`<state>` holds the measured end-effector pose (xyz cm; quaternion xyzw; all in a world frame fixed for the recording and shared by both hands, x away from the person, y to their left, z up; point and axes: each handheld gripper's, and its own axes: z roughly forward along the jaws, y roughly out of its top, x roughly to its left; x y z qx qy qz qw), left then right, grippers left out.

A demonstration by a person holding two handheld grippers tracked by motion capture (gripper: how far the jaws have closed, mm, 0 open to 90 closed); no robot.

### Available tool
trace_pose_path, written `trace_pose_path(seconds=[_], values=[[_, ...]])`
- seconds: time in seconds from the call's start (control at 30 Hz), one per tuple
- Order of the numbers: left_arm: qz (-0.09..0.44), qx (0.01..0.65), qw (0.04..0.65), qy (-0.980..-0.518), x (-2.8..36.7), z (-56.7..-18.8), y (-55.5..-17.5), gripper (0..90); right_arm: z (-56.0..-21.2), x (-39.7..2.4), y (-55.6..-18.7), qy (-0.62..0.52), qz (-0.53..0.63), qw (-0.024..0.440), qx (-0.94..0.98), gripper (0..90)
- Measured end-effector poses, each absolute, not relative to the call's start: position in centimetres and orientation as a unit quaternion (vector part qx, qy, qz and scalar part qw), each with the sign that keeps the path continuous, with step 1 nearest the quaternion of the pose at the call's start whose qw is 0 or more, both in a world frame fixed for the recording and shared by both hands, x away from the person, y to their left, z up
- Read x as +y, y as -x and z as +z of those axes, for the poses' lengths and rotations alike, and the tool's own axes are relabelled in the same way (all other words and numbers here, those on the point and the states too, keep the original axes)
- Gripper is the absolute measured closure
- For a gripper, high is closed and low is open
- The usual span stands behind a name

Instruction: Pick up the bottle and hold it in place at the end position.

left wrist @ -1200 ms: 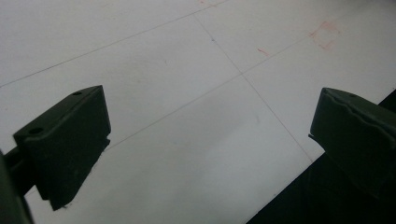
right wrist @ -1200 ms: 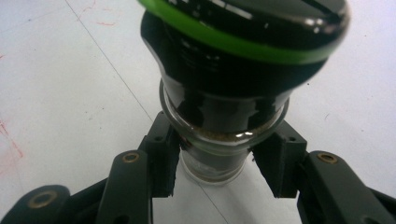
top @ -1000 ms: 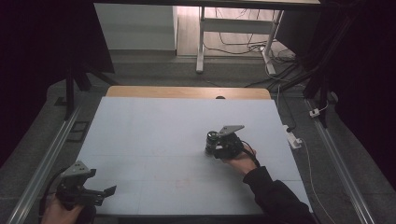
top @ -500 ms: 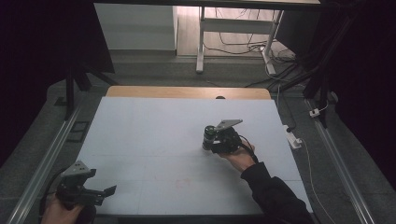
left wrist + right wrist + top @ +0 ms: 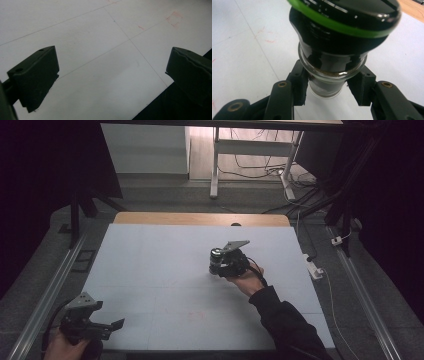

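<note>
Glass jar [image 5: 332,72] with dark contents and a black lid banded in green [image 5: 344,15], clamped at its narrow lower body between the right tongs [image 5: 327,88], pads pressing on both sides of the glass. Lid looming large across the top of the right gripper view, jar tilted toward the camera. In the high view, jar [image 5: 216,260] just right of frame centre, held over the pale desk [image 5: 150,265] (whether touching the surface or just clear of it, cannot tell). Compared with a second ago: jar and right tongs [image 5: 220,264] shifted a little to the left and toward the top of the frame, grip unchanged. Right hand [image 5: 246,281] behind the gripper, dark sleeve [image 5: 285,325] running down to the lower right edge.

Left tongs [image 5: 112,75] spread wide in the left gripper view, nothing between them but bare desk with thin pencil lines and faint red marks [image 5: 173,18] at the upper right. In the high view, left tongs [image 5: 112,326] at the lower left corner, over the near edge of the desk, well apart from the jar, same spot as in the earlier frames. Left hand [image 5: 67,347] cut off by the bottom edge.

Wooden strip [image 5: 200,218] along the far edge of the desk, cables on the floor [image 5: 260,170] beyond it at the top of the frame.
</note>
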<state>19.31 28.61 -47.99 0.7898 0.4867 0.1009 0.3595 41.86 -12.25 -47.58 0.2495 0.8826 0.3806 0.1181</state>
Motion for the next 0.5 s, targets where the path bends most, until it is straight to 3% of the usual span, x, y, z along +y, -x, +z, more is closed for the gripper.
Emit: trace_pose_path(seconds=[0.5], values=[[0.098,0.487,0.361,-0.789,28.7,-48.0,-19.3,0.0,-48.3,-9.5,-43.6,-0.245,0.373,0.120,0.887,52.9]])
